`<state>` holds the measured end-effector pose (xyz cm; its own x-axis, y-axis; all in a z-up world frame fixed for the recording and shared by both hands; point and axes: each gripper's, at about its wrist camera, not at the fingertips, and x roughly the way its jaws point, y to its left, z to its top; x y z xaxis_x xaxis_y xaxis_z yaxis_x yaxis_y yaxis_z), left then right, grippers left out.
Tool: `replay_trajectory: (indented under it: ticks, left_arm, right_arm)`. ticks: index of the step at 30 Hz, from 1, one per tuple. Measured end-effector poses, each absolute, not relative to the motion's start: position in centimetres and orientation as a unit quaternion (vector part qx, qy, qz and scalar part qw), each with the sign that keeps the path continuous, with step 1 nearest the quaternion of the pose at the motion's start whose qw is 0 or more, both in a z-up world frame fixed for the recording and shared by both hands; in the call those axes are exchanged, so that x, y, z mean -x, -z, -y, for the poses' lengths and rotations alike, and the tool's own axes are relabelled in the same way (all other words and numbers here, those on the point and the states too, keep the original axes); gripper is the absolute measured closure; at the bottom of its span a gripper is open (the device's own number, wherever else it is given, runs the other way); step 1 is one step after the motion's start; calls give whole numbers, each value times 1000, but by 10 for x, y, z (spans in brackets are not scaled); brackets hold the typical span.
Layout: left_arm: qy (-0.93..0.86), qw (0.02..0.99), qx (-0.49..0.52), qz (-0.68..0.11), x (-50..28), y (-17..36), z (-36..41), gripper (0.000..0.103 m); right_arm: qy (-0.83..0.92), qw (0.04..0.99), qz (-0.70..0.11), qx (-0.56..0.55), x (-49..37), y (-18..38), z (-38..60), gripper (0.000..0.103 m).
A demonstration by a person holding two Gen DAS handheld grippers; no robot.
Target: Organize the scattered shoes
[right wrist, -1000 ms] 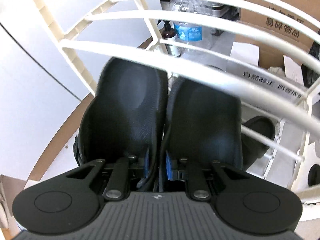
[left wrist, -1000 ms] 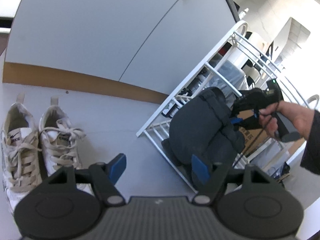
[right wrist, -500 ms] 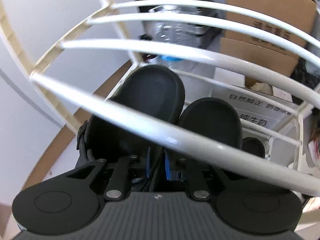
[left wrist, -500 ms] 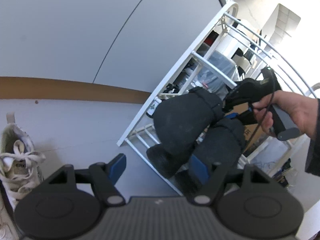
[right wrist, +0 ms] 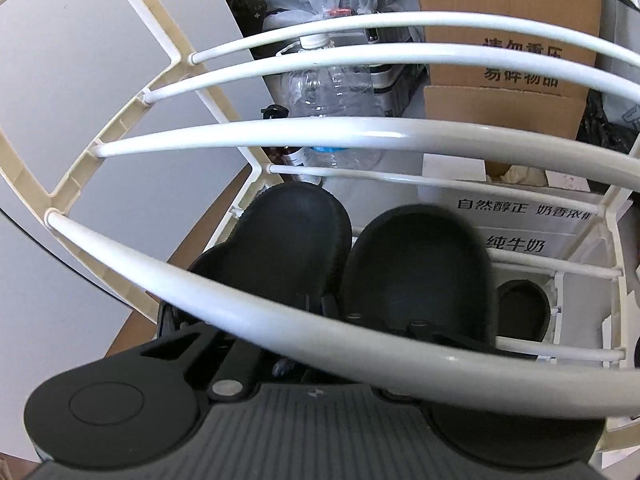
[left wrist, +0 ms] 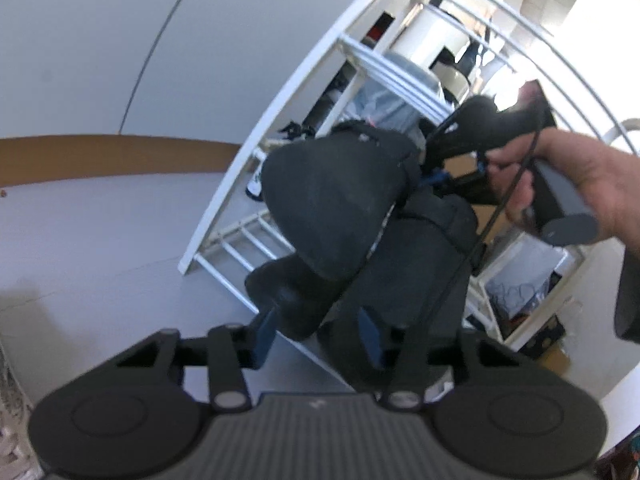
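Left wrist view: right gripper (left wrist: 434, 178) in hand (left wrist: 580, 184), jaws clamped on 2 black shoes (left wrist: 336, 204) at white rack (left wrist: 256, 168); left gripper (left wrist: 316, 332) jaws open, empty. Right wrist view only: shoe toes (right wrist: 296, 248) resting inside the rack (right wrist: 320, 136), bottle (right wrist: 332, 92) and cardboard boxes (right wrist: 508, 32) behind.

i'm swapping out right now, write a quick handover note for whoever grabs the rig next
Right claw: shut on the pair of black shoes, held at the heels, toes pointing into the white shoe rack, under its upper bars.
Left claw: open, empty, hovering just in front of the rack near the shoes' toes.
Another black shoe already sits on the low shelf to the right.
Done: black pair lifted and brought to the rack.
Left: set the pair down on a shelf and release. White sneakers at the left edge of the left wrist view look still on the floor; shelve them next.
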<state>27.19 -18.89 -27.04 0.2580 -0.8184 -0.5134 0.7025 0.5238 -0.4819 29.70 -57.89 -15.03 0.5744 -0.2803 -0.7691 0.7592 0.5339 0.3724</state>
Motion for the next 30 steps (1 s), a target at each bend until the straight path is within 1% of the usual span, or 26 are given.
replay_trajectory:
  ticks: [2,3,4,8,10,14,16,18,26,29,30]
  left_arm:
    - [483,785,71,-382,-273,277,192,56]
    - [482,783,69,-387,-273,280,194,54]
    - [481,783,69,-389,-274,282,195,53]
    - [481,780,92,-390,-278,287,190,52]
    - [478,785,84,-384,-276,285,187,54]
    - [475,790,74,-381,-274,288,172,54]
    - [474,788,68,-388,-277,295,170,60]
    - [480,781,50,-396,-277,301,174,62]
    - [499,771,15,-396,-272,313,206,63]
    - [505,767,34,-395,-272,316,201,64]
    - [507,765,41,-396,-273,317,200,67]
  right_arm:
    - [318,812,-333,-359,-296,152,580,99]
    - [318,812,-336,-356,-295,154,581,99]
    - [315,813,-334,-358,-293,156,583,99]
    - [307,819,-328,-358,-291,159,584,99]
    - [305,822,-328,-354,-292,159,582,98]
    - [302,827,-326,-346,-292,159,578,98]
    - [302,829,-324,-341,-291,159,575,98]
    - [301,831,-324,-338,-290,159,573,98]
    - [301,830,-325,-340,-290,160,576,98]
    - [301,830,-326,-339,-291,160,576,97]
    - [301,829,-327,-339,-291,161,576,97]
